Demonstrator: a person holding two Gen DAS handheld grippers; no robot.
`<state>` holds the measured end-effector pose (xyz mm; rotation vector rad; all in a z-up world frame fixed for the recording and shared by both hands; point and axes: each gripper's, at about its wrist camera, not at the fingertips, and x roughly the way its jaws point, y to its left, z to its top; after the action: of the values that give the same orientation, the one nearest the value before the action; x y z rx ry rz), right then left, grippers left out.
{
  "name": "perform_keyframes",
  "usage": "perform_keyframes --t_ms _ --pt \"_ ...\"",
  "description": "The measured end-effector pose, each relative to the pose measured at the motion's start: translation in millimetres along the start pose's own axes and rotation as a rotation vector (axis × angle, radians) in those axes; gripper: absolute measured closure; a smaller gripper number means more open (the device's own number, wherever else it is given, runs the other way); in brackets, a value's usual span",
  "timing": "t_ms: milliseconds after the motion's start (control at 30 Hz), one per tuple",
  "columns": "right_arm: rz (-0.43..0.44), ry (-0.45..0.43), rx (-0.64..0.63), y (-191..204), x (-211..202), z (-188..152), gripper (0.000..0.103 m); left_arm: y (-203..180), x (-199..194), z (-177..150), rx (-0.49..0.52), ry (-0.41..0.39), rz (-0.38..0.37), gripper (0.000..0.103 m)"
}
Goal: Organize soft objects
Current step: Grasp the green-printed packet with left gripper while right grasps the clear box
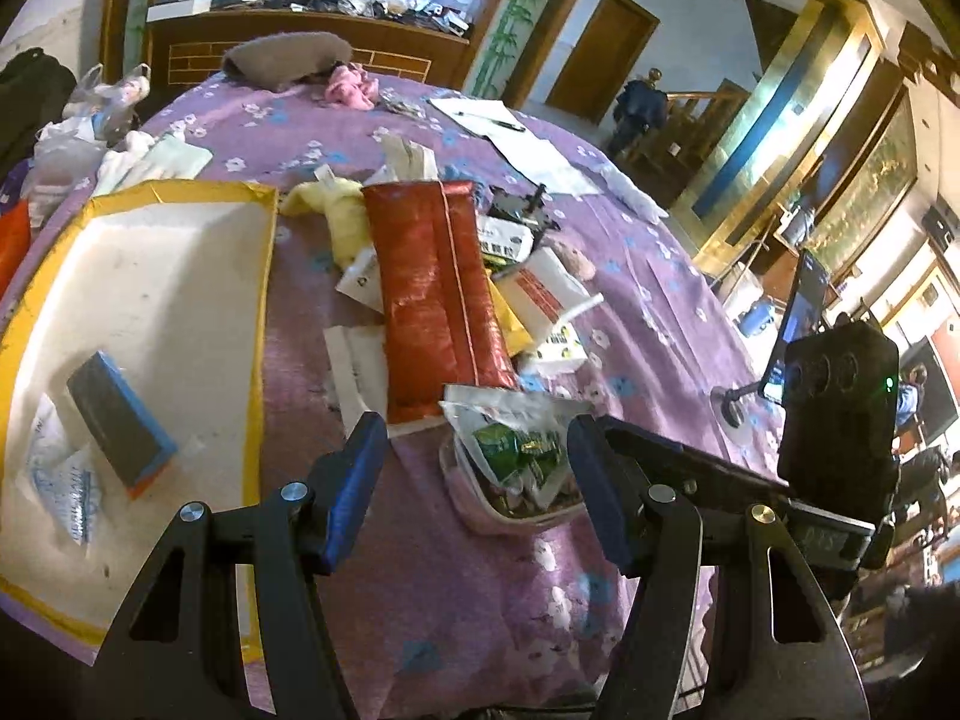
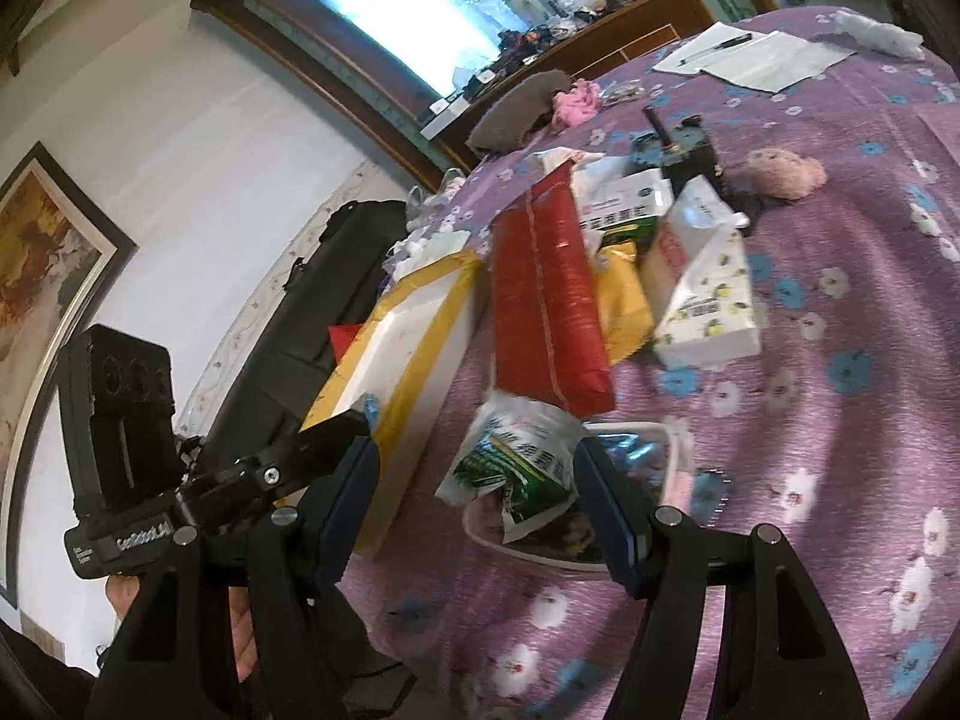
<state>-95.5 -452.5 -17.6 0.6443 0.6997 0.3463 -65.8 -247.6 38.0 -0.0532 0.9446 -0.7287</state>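
We see the white tray at left, holding a sponge. Right of it, our left gripper is spread wide and empty, with a green packet just beyond. Our right gripper, also spread, frames the same packet without touching.

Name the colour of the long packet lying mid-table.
Red packet, clearest in the left wrist view.

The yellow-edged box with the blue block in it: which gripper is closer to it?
Left. The left gripper is right beside the box; the right gripper is farther off, beyond the left one.
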Motion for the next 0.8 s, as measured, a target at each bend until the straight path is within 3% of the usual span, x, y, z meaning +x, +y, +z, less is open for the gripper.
perform_keyframes --t_ms 333,667,800 --pt "-0.024 -0.040 -0.026 -8 -18 0 0.036 -2 9 -5 0.018 0.027 -0.002 0.040" --pt "-0.070 -0.005 0.040 -34 -8 -1 0.036 -6 37 -5 0.022 0.109 -0.048 0.040" --pt "-0.093 0.009 0.075 -43 -5 -2 0.036 -11 56 -1 0.045 0.137 -0.020 0.040"
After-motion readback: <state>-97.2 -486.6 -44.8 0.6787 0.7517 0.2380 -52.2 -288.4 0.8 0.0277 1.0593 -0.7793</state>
